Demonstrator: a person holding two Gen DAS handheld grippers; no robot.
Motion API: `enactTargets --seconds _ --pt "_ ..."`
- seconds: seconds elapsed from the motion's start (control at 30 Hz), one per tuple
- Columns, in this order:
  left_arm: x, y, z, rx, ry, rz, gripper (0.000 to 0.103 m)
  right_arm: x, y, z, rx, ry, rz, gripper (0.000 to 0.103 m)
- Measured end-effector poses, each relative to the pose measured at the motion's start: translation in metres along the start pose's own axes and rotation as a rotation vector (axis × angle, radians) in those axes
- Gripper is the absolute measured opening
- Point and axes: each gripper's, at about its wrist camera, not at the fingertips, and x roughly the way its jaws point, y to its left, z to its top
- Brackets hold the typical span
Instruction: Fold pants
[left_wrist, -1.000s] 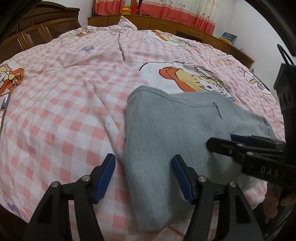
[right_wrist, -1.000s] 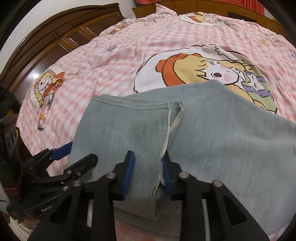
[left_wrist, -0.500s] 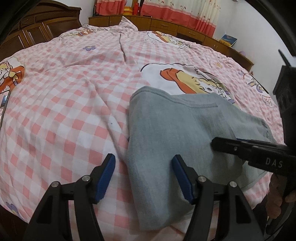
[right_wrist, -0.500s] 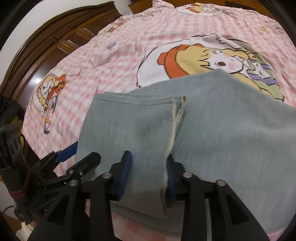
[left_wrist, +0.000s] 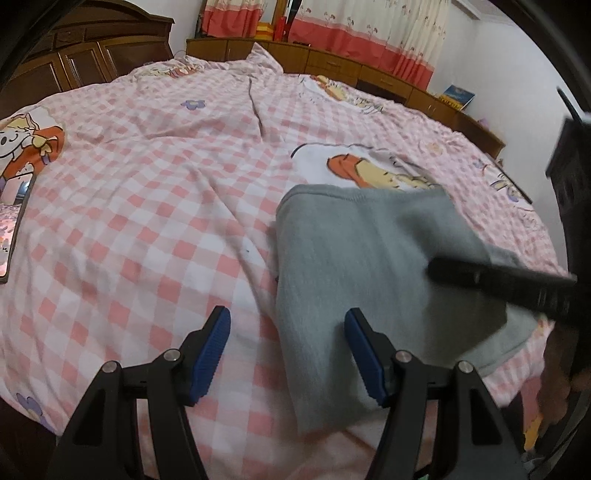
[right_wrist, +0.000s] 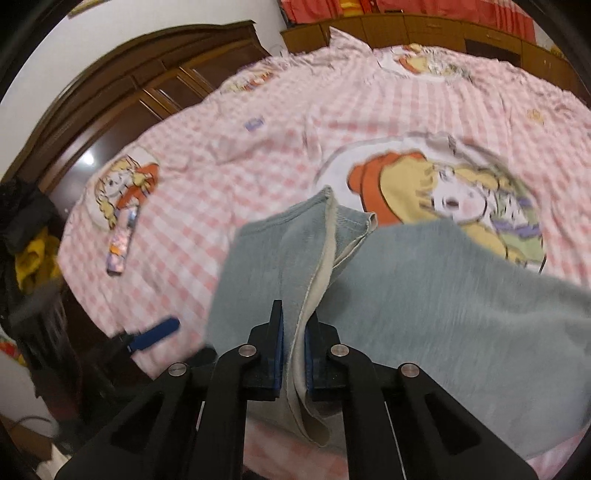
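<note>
Since the earlier frame, the right gripper (right_wrist: 294, 349) has clamped on the pants (right_wrist: 424, 295) edge and is lifting it off the bed (right_wrist: 258, 122). The left gripper (left_wrist: 288, 347) is hovering spread wide, pants lying between and ahead of its fingers.

Grey-blue pants (left_wrist: 354, 258) with a cream inner side showing along one edge (right_wrist: 321, 266). The bed cover (left_wrist: 147, 206) beneath them is pink-and-white check, printed with cartoon figures in orange, yellow and green (right_wrist: 443, 188) ahead of the right tongs (right_wrist: 293, 354). Both tongs are black with blue pads; the left tongs (left_wrist: 286, 354) show theirs clearly. Beyond the bed, dark brown wooden cabinets (left_wrist: 92, 66) and cream curtains with a red band (left_wrist: 369, 33).
</note>
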Motion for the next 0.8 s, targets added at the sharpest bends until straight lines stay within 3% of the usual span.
enactTargets --seconds 0.3,0.47,0.67,0.8 --pt "-0.039 -0.01 -0.024 -0.006 -0.029 -0.075 0.079 -0.044 0.03 0.021 -0.035 -0.062 -0.019 0.009" --pt "-0.027 -0.032 -0.038 0.009 0.001 -0.095 0.08 -0.07 0.038 0.027 -0.063 -0.116 -0.032 0.009" --pt "0.006 -0.049 -0.036 0.01 0.02 0.034 0.08 -0.111 0.014 0.035 -0.051 -0.19 -0.08 0.009" --pt "0.005 -0.054 -0.035 -0.004 -0.006 0.031 0.08 -0.131 -0.018 0.036 -0.006 -0.212 -0.121 0.009"
